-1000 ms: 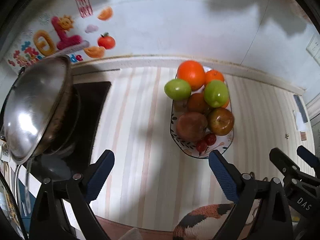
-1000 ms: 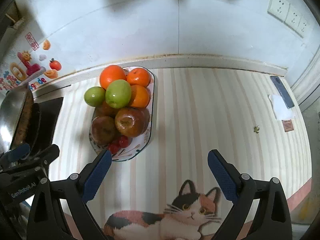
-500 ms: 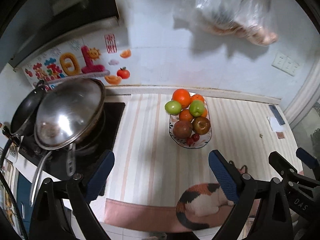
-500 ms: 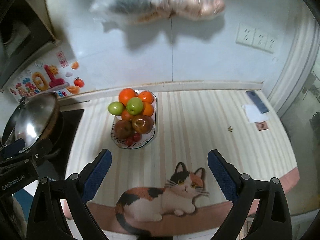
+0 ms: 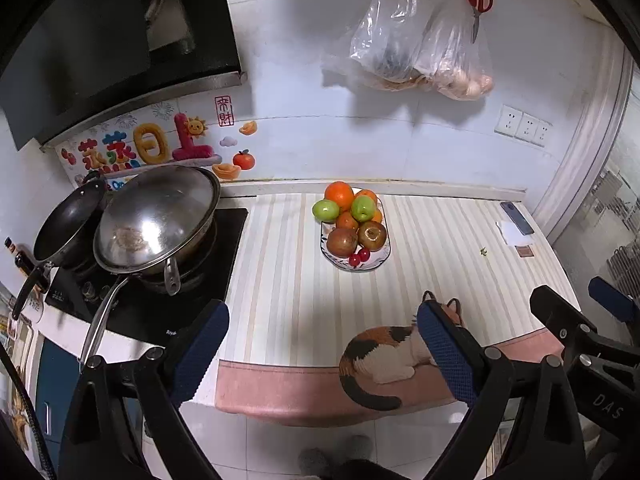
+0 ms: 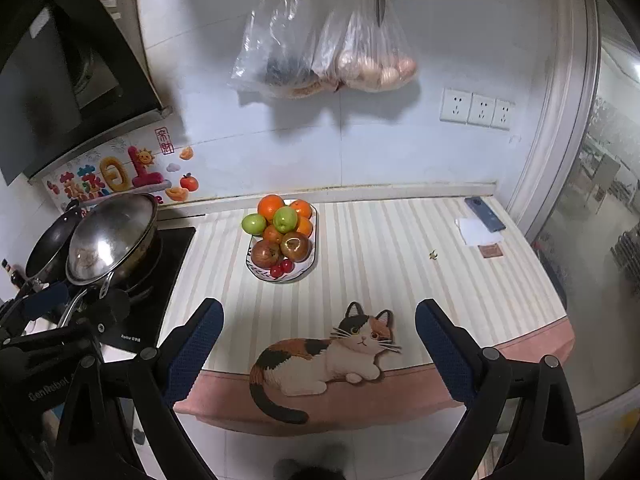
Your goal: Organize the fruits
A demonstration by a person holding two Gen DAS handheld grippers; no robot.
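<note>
Striped counter mat fills the middle of both views, and slightly left of centre on it sits the oval fruit plate, heaped with oranges, green apples, red apples and cherry tomatoes at its near end. Both the left gripper and the right gripper hang low in frame with jaws wide and nothing held, well apart from the plate. Judging by the tidy pile, sorting looks finished or paused; any further move would call for reaching forward again. A wok stands at the left.
</note>
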